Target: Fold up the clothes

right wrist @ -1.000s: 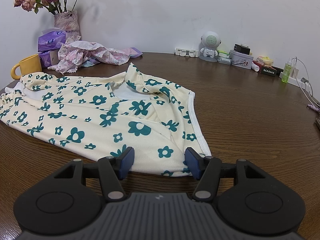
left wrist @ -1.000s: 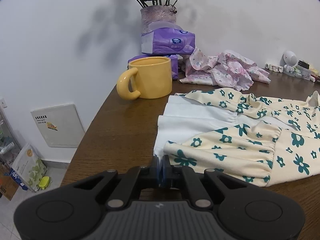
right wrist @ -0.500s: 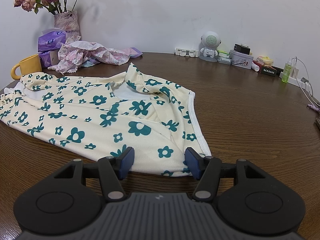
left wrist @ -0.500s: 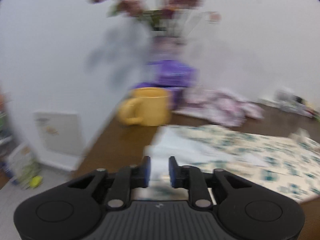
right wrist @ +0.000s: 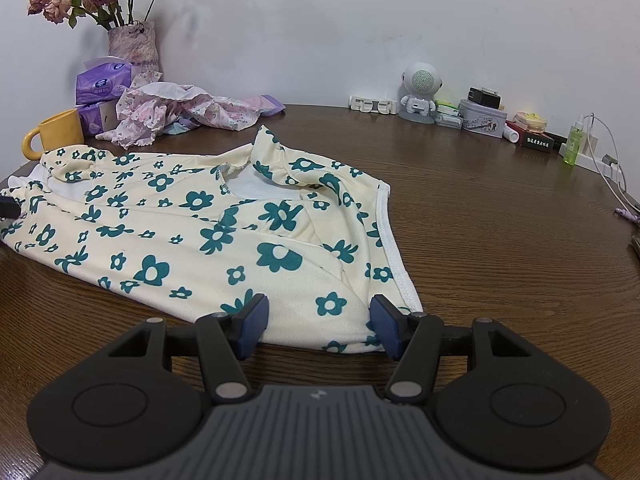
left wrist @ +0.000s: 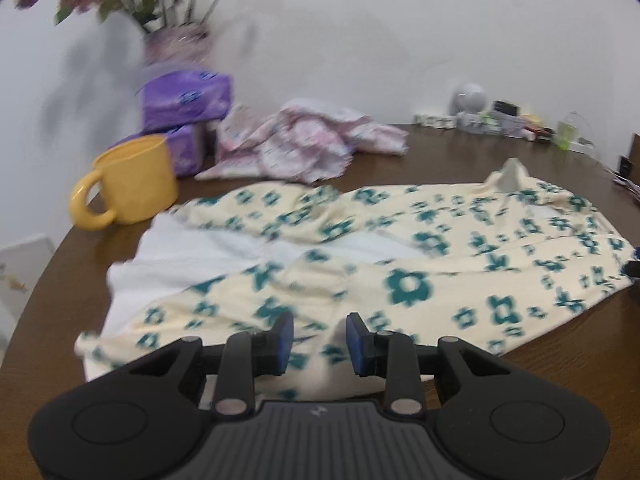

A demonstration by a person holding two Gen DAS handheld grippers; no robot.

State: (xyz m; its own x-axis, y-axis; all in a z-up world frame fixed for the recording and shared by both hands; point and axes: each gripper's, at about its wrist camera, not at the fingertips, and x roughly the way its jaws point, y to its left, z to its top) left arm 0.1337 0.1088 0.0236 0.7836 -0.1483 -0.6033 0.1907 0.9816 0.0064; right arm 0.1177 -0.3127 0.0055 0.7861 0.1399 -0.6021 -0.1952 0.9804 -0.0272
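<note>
Left wrist view: the left tongs [left wrist: 319,338] stand narrowly parted over the floral garment [left wrist: 400,264], gripping nothing. At twelve o'clock from the wide, empty right tongs [right wrist: 318,322], it lies spread on the table [right wrist: 500,220].

Plain white wall [right wrist: 360,20] behind worktop, faint smudges, soft flower shadow at left in left wrist view. Worktop [right wrist: 500,220] — dark brown wood grain, rounded edge, dull sheen from even indoor light. Along back edge by wall: vase of dried roses [right wrist: 132,40], white power strip [right wrist: 374,104], small round white speaker figure [right wrist: 420,88], tins and boxes, green bottle [right wrist: 574,144]. Pale wall panel [left wrist: 24,256] low at left — blurred.
</note>
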